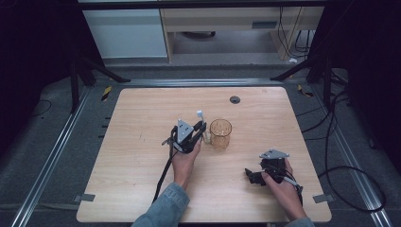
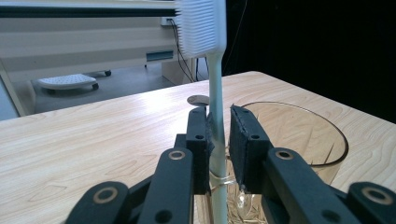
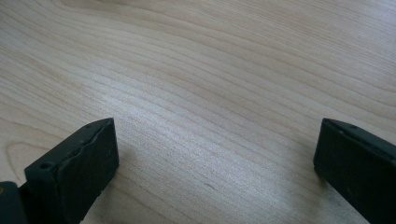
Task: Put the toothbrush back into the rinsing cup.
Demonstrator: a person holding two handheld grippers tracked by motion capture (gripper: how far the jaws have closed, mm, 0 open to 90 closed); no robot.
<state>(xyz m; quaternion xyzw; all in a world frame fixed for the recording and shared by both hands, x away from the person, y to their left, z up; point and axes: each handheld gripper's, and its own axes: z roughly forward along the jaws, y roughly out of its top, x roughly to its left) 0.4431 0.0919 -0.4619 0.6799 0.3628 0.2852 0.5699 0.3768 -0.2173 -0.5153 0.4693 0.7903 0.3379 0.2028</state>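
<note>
A: Starting on the left, the left gripper (image 1: 201,128) sits mid-desk, and it's clamped on a toothbrush (image 1: 200,122), jaws pressed to either side of the pale handle

B: Look at it from the left gripper view, the toothbrush (image 2: 215,116) stands upright, white bristle head at the top, handle running down between the jaws

A: And just to its right, the amber glass cup (image 1: 220,134), upright on the desk (image 1: 142,142), right beside that gripper

B: In the left gripper view the cup (image 2: 317,140) sits just behind and right of the jaws, its rim open. Whether the handle's bottom end touches the glass, I cannot tell

A: Far side, a small dark round grommet (image 1: 235,99) set in the wood

B: Moving right and nearer, the right gripper (image 1: 250,176) lies low at the near right part of the desk, well apart from the cup

A: Its jaws are spread wide in the right gripper view, with bare wood grain (image 3: 210,93) between them, nothing held
</note>
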